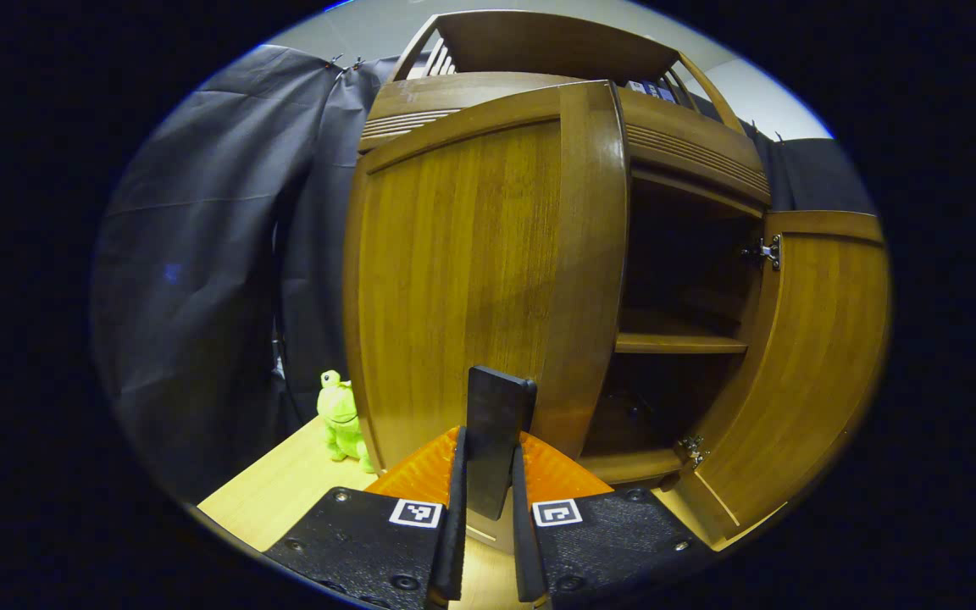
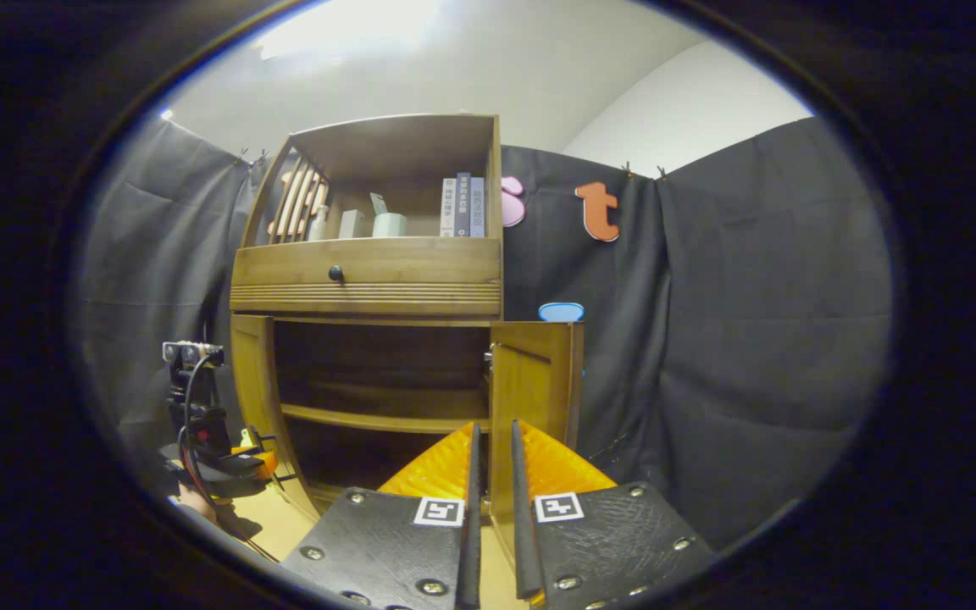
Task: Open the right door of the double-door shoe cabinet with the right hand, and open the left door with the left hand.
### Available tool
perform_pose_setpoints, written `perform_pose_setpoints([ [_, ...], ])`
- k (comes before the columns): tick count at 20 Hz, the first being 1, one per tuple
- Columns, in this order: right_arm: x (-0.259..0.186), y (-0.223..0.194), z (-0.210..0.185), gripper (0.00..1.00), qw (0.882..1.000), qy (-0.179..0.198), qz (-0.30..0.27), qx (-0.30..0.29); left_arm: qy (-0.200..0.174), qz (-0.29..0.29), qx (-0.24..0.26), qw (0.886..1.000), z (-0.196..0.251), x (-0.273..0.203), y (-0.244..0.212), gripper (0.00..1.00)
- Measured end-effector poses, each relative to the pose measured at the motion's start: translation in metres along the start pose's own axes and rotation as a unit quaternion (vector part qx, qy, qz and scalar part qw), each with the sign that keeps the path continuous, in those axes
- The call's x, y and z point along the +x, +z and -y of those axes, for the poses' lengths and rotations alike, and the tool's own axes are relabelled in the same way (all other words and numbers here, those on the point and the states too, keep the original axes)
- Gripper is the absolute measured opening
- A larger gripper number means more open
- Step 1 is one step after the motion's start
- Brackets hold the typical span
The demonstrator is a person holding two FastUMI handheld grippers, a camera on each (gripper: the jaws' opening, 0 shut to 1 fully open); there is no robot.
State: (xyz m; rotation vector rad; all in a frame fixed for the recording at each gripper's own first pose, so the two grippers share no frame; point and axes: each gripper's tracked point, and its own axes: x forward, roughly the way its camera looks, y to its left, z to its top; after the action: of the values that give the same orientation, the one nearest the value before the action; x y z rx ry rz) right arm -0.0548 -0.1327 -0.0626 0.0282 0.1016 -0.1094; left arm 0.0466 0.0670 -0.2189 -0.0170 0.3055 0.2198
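The wooden shoe cabinet point(image 1: 691, 144) stands with both doors swung out. Its left door point(image 1: 463, 280) hangs partly open right in front of my left gripper point(image 1: 488, 445), which is shut on that door's dark flat handle point(image 1: 498, 407). The right door point(image 1: 810, 364) stands wide open, showing its inner face and hinges. In the right gripper view the same right door point(image 2: 539, 373) sits some way beyond my right gripper point(image 2: 494, 436). Its fingers are a narrow gap apart with nothing held. The left gripper point(image 2: 234, 462) shows low at the left door point(image 2: 252, 398).
A green plush frog point(image 1: 340, 415) sits on the light wooden table point(image 1: 285, 491) left of the cabinet. Inside is a shelf point(image 1: 679, 343). Above the doors are a drawer with a dark knob point(image 2: 335, 273) and an open shelf with books point(image 2: 463, 207). Black cloth hangs all around.
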Motion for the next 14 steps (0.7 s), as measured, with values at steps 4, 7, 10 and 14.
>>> perform_pose_setpoints([
  [4, 0.004, -0.006, -0.021, 0.16, 0.999, 0.031, -0.008, 0.007, 0.013, -0.002, -0.004, 1.0, -0.021, -0.019, -0.002, 0.24],
  [7, 0.006, -0.012, -0.038, 0.16, 0.998, 0.058, -0.014, 0.01, 0.02, -0.005, -0.002, 1.0, -0.033, -0.029, -0.003, 0.22],
  [10, 0.008, -0.014, -0.055, 0.16, 0.996, 0.082, -0.019, 0.01, 0.035, -0.005, -0.003, 0.999, -0.047, -0.038, -0.003, 0.22],
  [14, 0.011, -0.021, -0.073, 0.16, 0.994, 0.106, -0.025, 0.014, 0.048, -0.007, 0.001, 0.999, -0.065, -0.048, -0.005, 0.19],
])
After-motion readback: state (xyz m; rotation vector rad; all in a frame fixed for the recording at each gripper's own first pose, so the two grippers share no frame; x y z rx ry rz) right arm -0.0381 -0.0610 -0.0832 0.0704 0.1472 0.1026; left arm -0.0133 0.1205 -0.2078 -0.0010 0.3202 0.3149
